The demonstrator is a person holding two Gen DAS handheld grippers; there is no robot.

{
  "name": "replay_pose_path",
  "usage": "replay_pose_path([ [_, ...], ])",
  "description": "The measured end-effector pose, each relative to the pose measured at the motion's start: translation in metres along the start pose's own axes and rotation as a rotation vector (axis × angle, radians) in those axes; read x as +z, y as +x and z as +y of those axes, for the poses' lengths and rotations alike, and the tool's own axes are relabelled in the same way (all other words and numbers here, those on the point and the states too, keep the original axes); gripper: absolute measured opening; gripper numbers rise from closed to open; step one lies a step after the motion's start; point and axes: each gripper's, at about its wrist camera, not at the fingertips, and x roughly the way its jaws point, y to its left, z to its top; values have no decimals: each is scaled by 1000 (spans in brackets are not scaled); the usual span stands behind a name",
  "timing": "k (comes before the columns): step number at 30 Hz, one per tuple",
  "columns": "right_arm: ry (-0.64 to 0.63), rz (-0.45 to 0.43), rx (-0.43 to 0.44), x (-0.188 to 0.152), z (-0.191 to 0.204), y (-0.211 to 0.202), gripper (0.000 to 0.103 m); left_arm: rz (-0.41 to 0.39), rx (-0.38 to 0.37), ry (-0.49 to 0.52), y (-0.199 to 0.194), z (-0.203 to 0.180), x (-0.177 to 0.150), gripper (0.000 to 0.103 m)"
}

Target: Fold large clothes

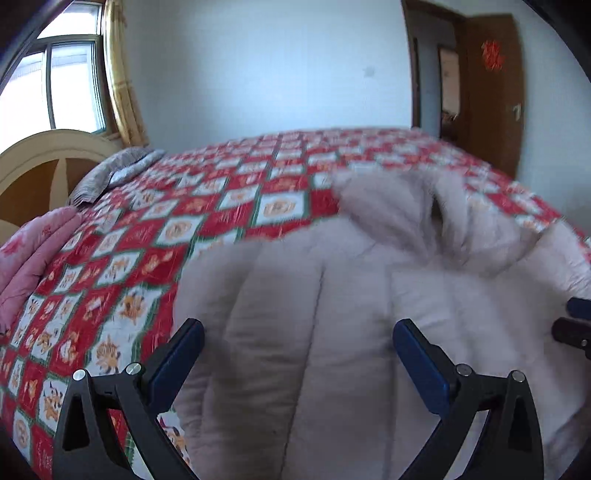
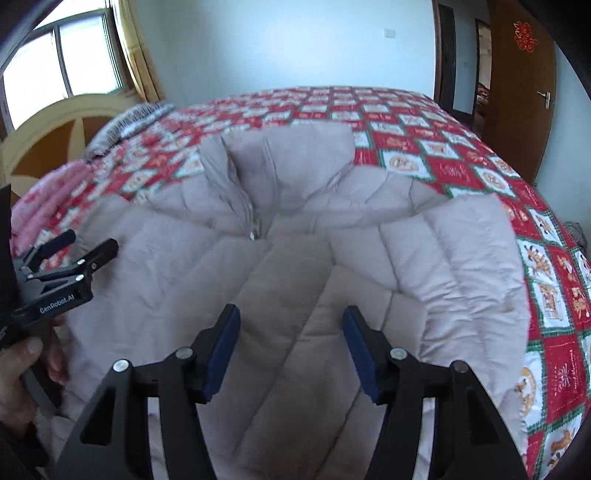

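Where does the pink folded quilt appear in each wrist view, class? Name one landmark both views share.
Left wrist view: the pink folded quilt lies at the left edge, on the bed's near-left side, below the headboard.
Right wrist view: it sits at the left edge, just above the left gripper.
Shared landmark: the red decoration on the brown door, upper right in both.

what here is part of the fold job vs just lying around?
Job: grey puffer jacket, spread on the bed; left claw, open; right claw, open.

Lying about: patterned bedspread, pink folded quilt, grey striped pillow, headboard.
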Motion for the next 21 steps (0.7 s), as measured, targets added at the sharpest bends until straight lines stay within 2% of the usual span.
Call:
replay_pose_path([
  [2,-7,6,-4,-7,-2,12,61,45,-35,-13,15,2,-10,102],
  [9,-27,-9,-11,-24,-9,20,61,88,-95,-61,29,8,-16,102],
  [21,-70,-8,-73,-29,2,24,62,111,-80,-66,39,7,-16,102],
])
